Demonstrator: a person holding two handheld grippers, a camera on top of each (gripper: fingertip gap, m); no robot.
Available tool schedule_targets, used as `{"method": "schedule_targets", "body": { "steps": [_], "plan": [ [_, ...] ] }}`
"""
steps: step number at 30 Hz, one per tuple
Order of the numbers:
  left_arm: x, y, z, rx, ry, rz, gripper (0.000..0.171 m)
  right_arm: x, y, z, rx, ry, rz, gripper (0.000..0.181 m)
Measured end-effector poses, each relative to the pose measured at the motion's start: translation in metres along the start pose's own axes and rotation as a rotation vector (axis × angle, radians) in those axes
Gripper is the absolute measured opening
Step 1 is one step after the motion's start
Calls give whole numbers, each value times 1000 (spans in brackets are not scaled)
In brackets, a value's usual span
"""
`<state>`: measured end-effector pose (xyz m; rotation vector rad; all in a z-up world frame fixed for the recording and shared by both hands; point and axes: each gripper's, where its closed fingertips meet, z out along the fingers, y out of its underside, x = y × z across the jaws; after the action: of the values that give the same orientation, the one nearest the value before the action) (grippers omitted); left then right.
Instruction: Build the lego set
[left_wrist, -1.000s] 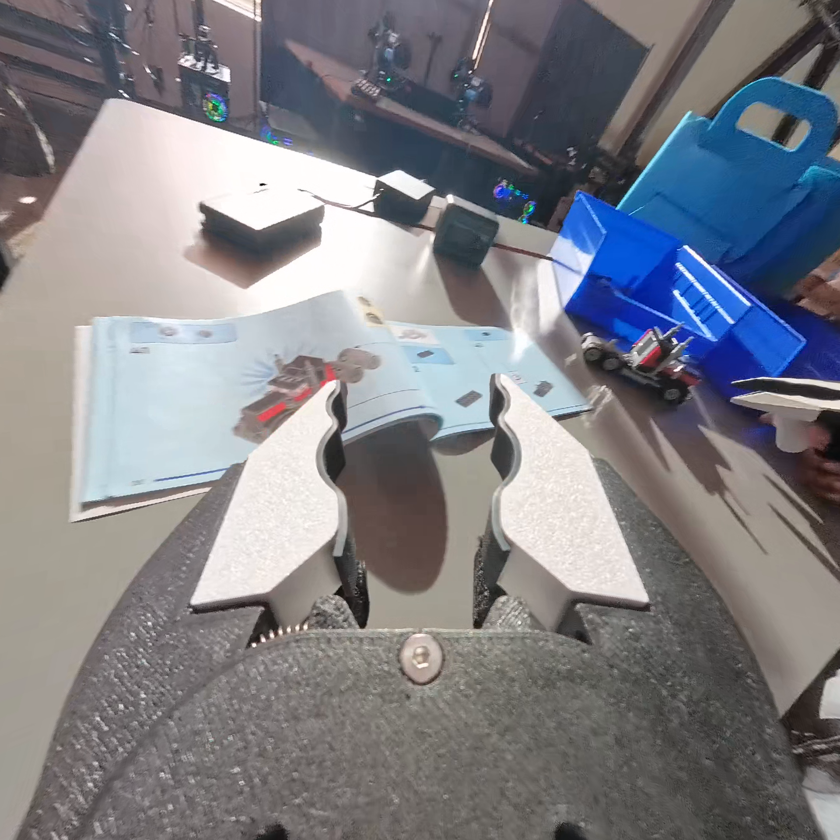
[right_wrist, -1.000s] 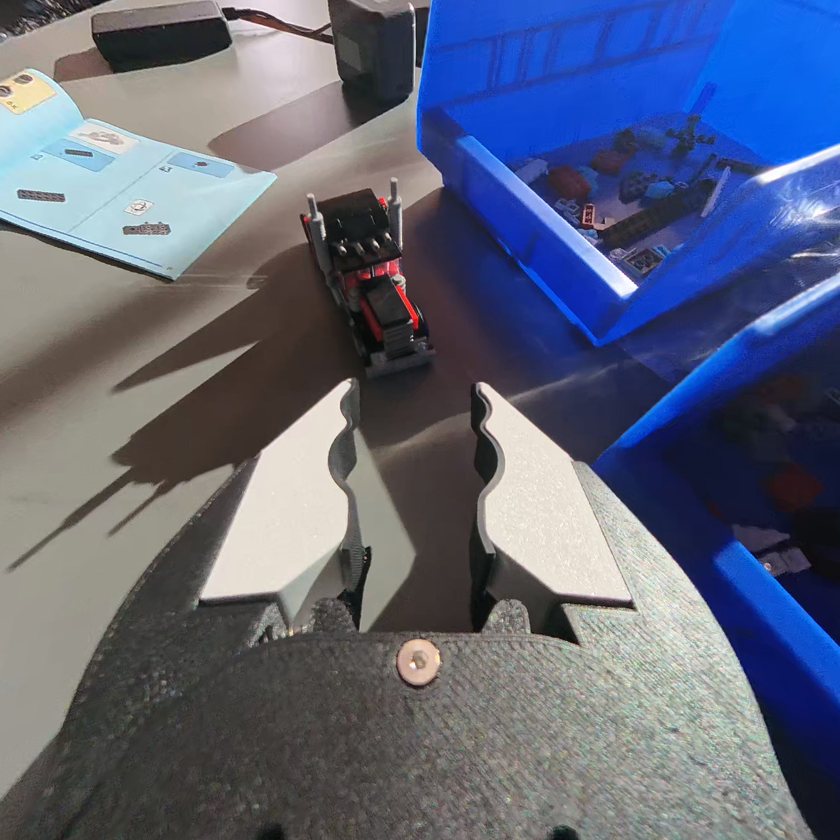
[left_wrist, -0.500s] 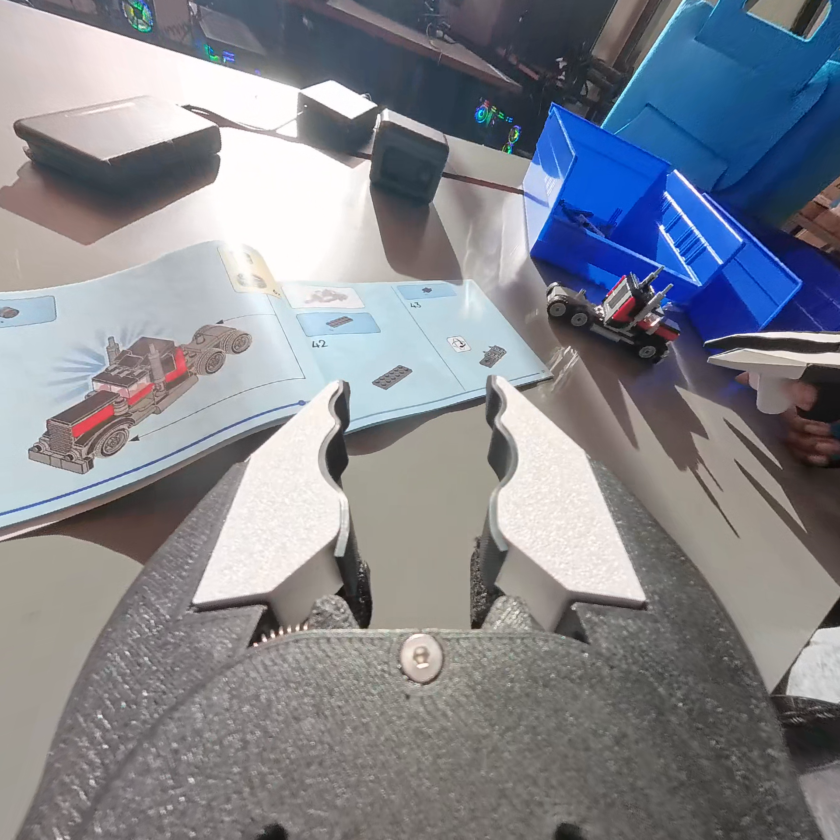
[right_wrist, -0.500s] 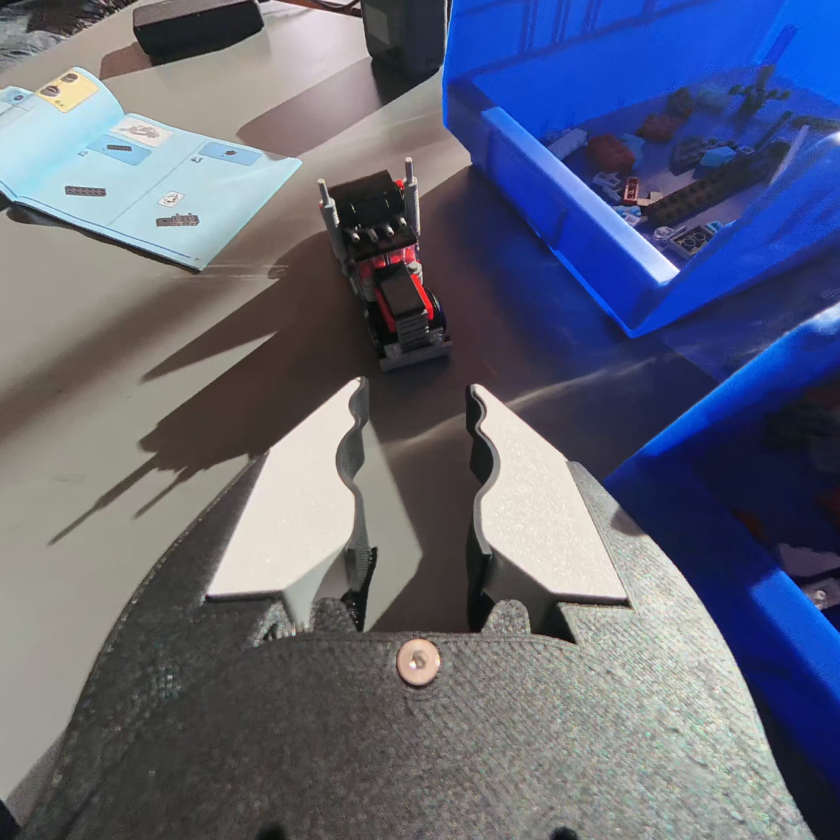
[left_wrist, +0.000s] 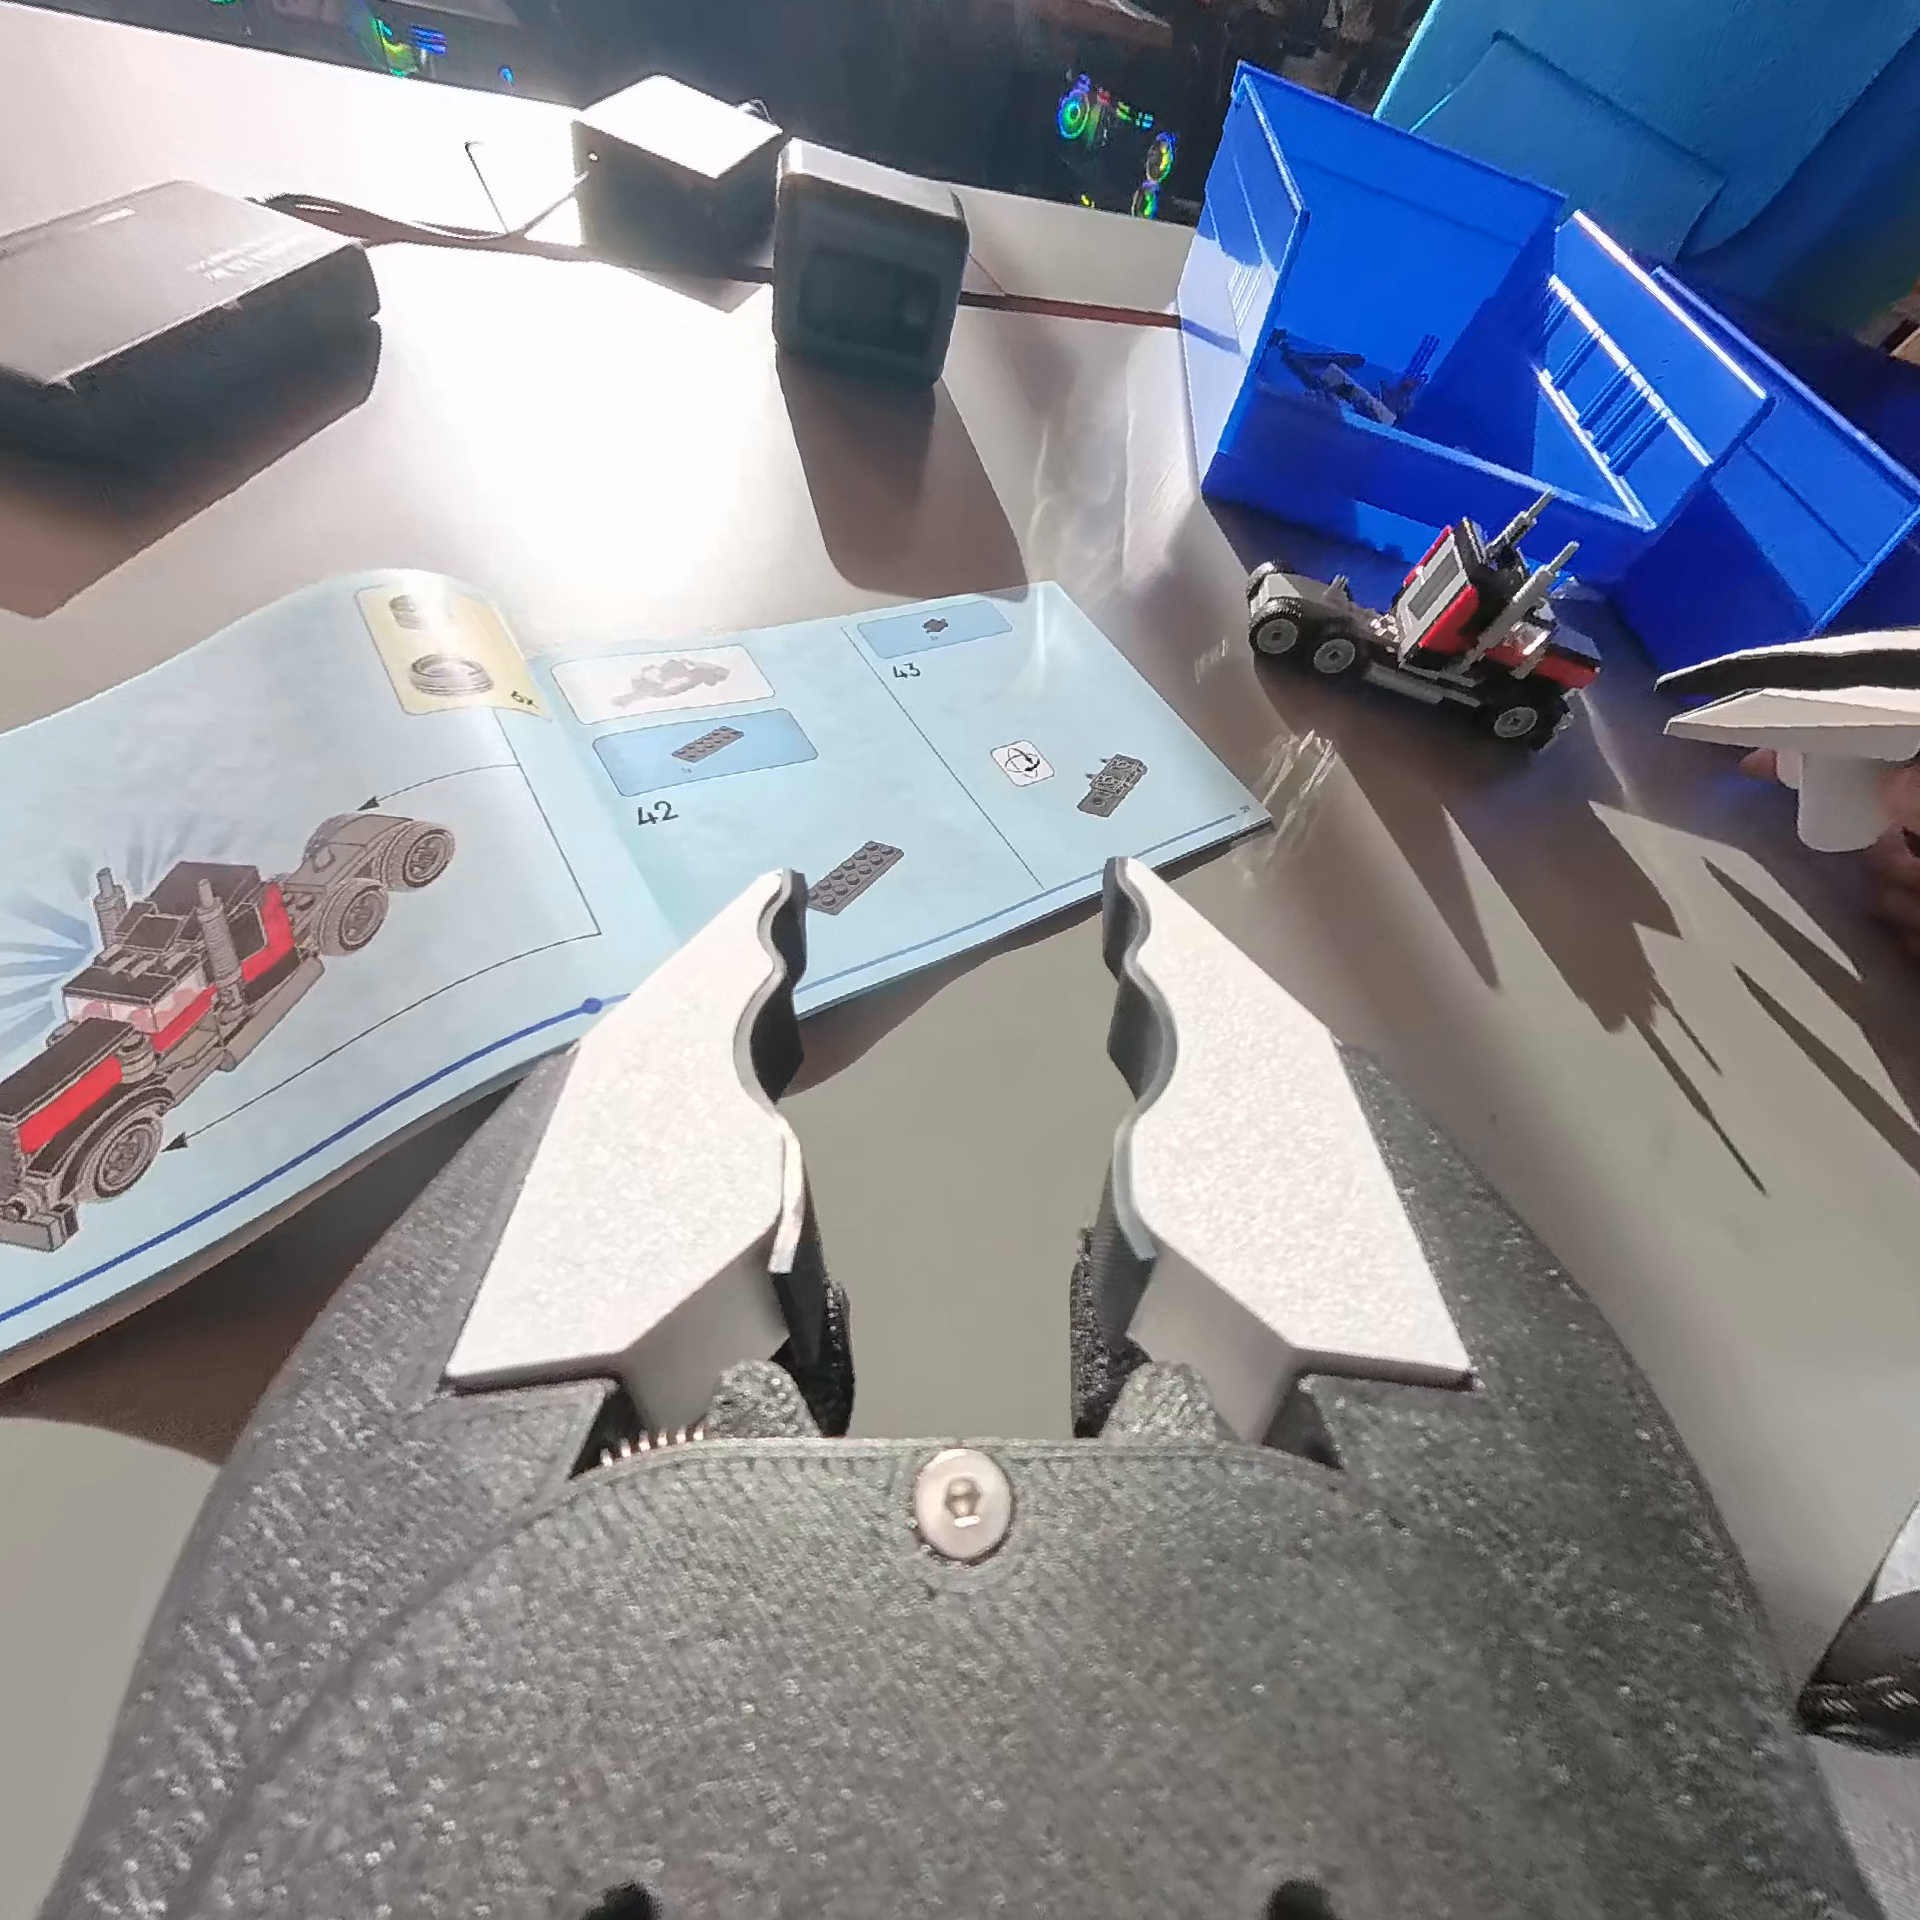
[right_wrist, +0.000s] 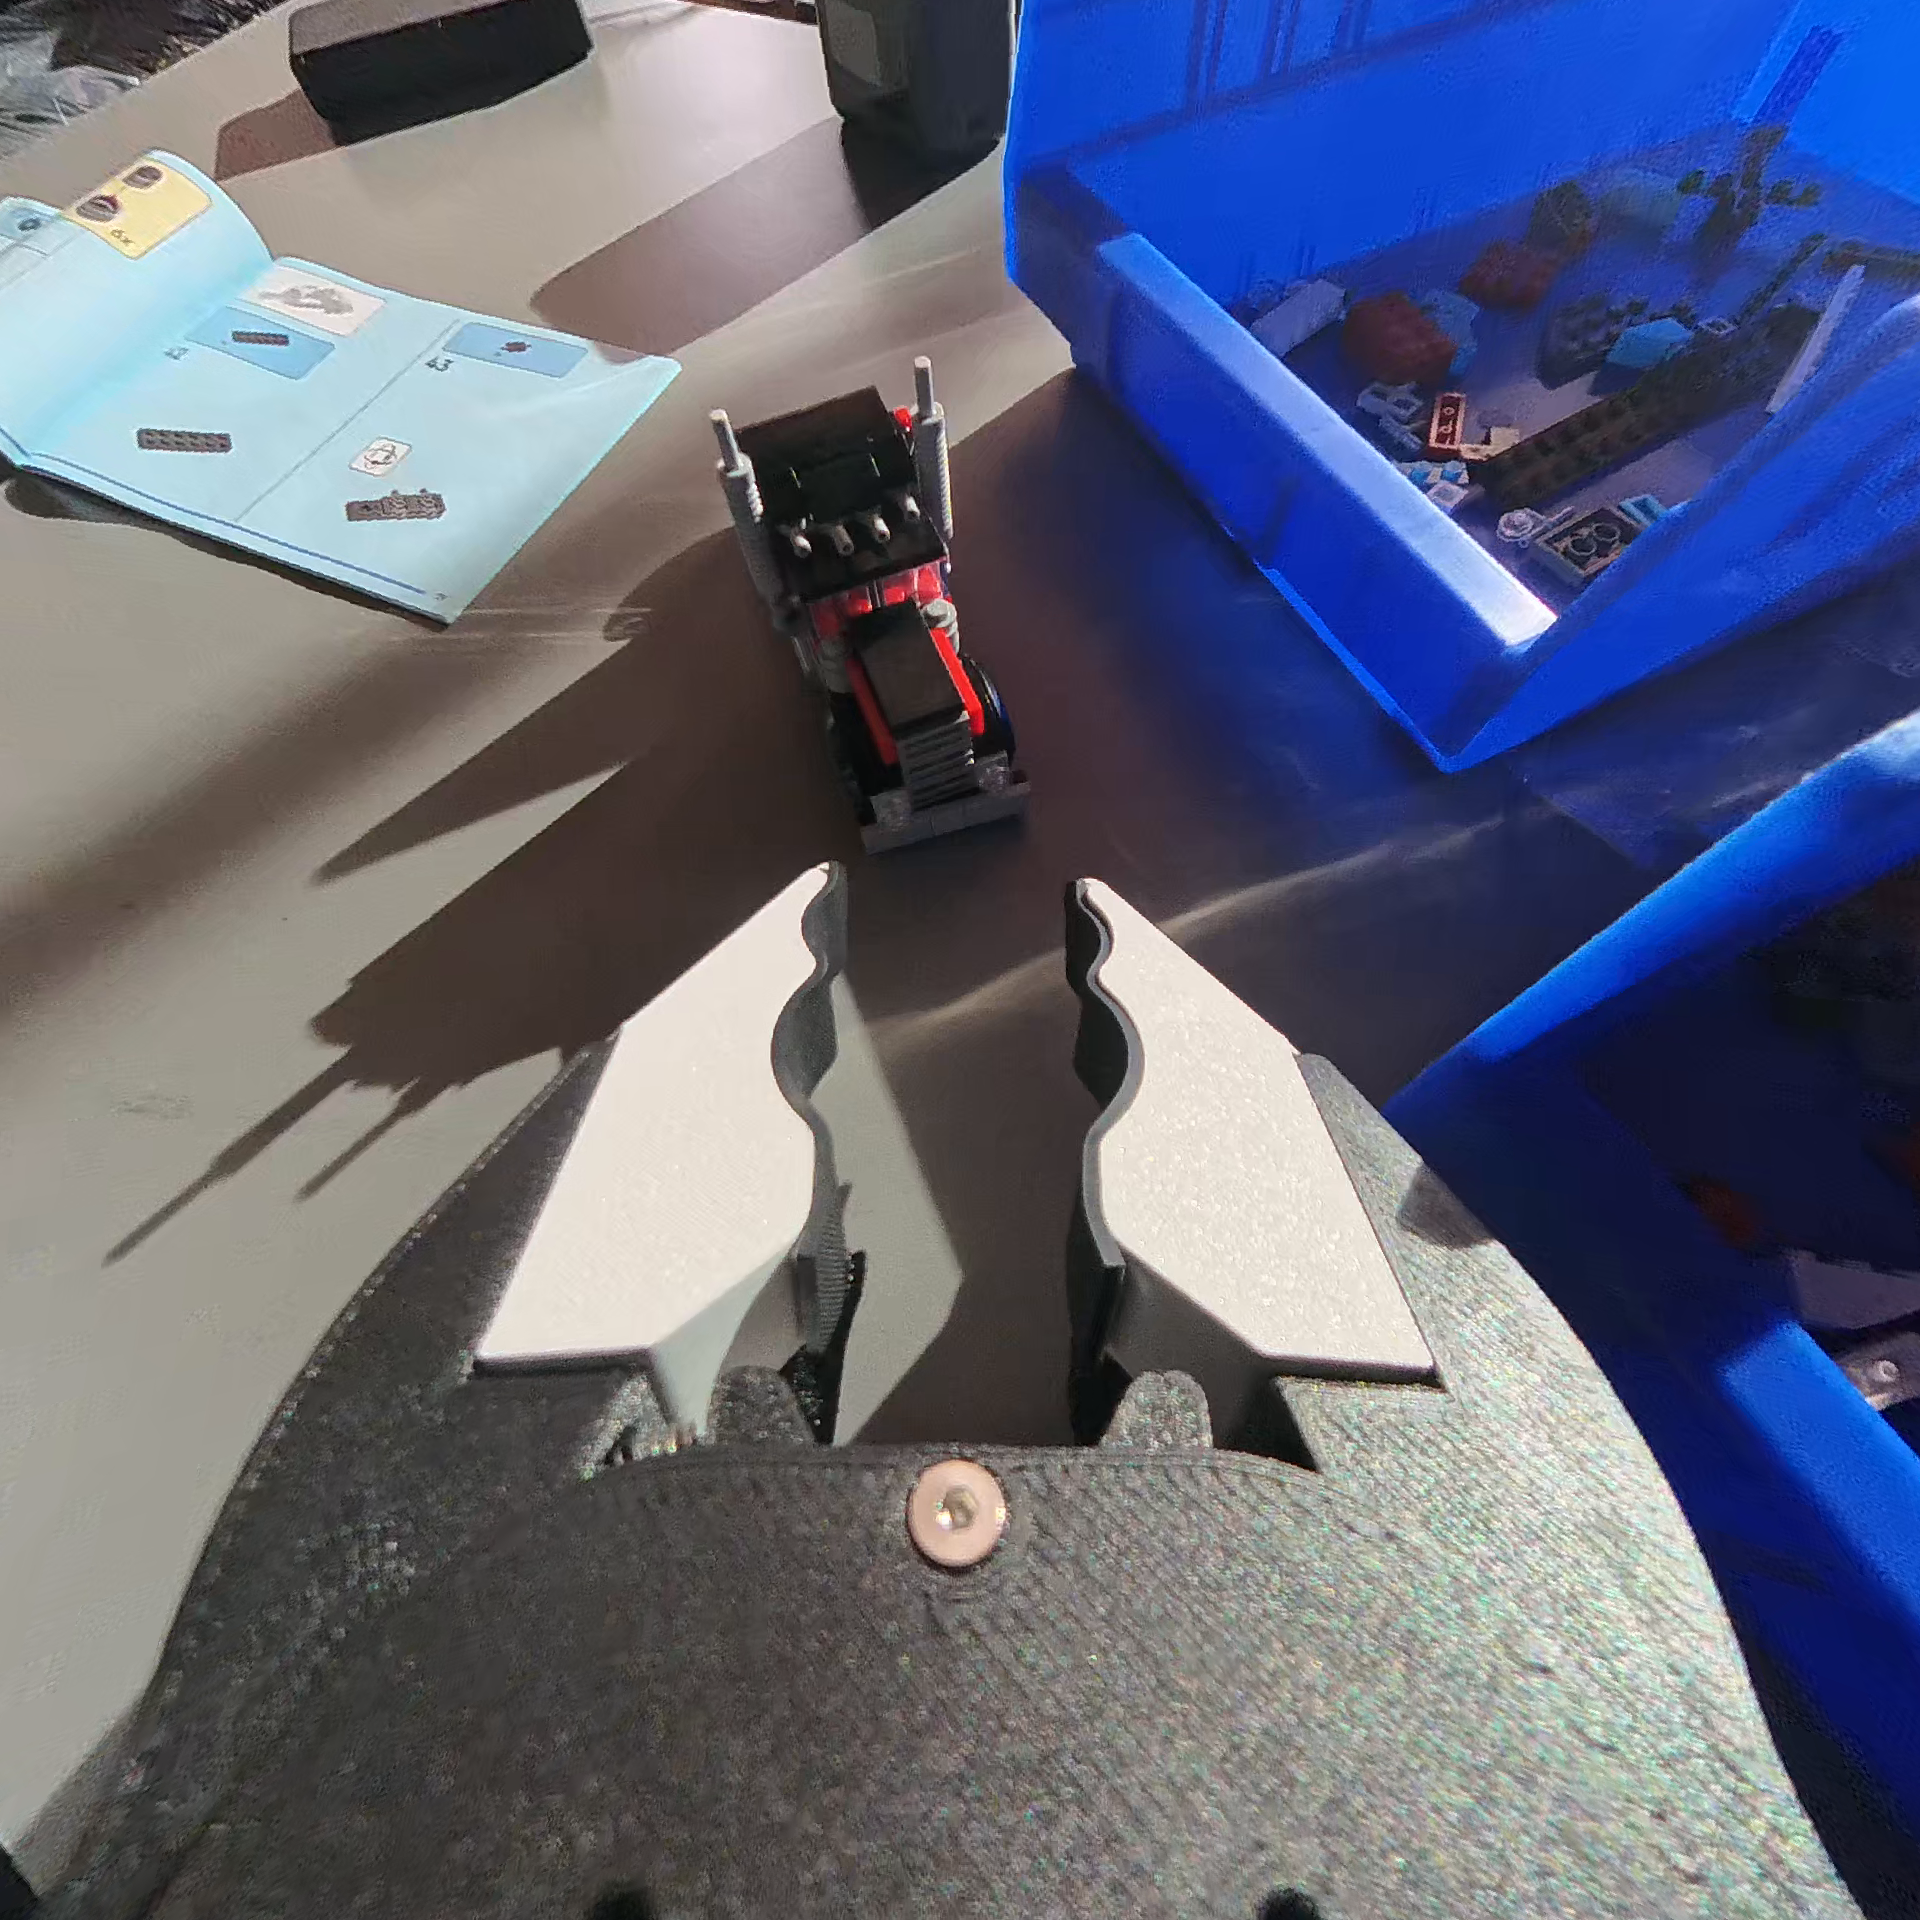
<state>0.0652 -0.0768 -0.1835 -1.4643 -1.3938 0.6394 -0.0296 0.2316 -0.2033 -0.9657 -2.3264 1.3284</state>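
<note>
Left gripper (left_wrist: 951, 883): jaws apart, nothing between them, tips hanging over the near edge of the open instruction booklet (left_wrist: 582, 831). Right gripper (right_wrist: 951, 888): jaws likewise spread and empty, tips just short of the lego truck (right_wrist: 883, 613), not touching it.

Left wrist view only: the booklet's left page with the large drawing of the finished truck; a flat black box (left_wrist: 166, 301) and two small black adapters (left_wrist: 868, 270) with cables at the far side of the table (left_wrist: 1039, 1143); the truck in side profile (left_wrist: 1423, 644), six wheels down, with the right gripper's white fingertips (left_wrist: 1787, 707) at the frame edge beside it.

Right wrist view only: the inside of the blue bin (right_wrist: 1299, 436), holding loose bricks (right_wrist: 1507, 364) in red, pale blue, black and white; a second blue bin (right_wrist: 1662, 1195) close on the right, contents dark.

Materials: fingers pale grey, matte, with wavy inner edges; gripper bodies black, coarse printed grain. Bins glossy plastic. Table smooth grey-brown, hard shadows across it.

Truck: red and black, two grey upright exhaust stacks behind the cab. Stands on the table between booklet and bin. Long axis runs in line with the right gripper, grille towards it.
</note>
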Motion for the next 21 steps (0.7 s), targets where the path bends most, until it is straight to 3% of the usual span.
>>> {"method": "schedule_targets", "body": {
  "steps": [8, 21],
  "plan": [
    [5, 3, 13, -49, -13, 56, 58, 1, -5, -4, 45, -24, 30, 43],
    [29, 8, 49, -147, -48, 178, 58, 8, -27, -33, 272, -145, 189, 40]
  ]
}}
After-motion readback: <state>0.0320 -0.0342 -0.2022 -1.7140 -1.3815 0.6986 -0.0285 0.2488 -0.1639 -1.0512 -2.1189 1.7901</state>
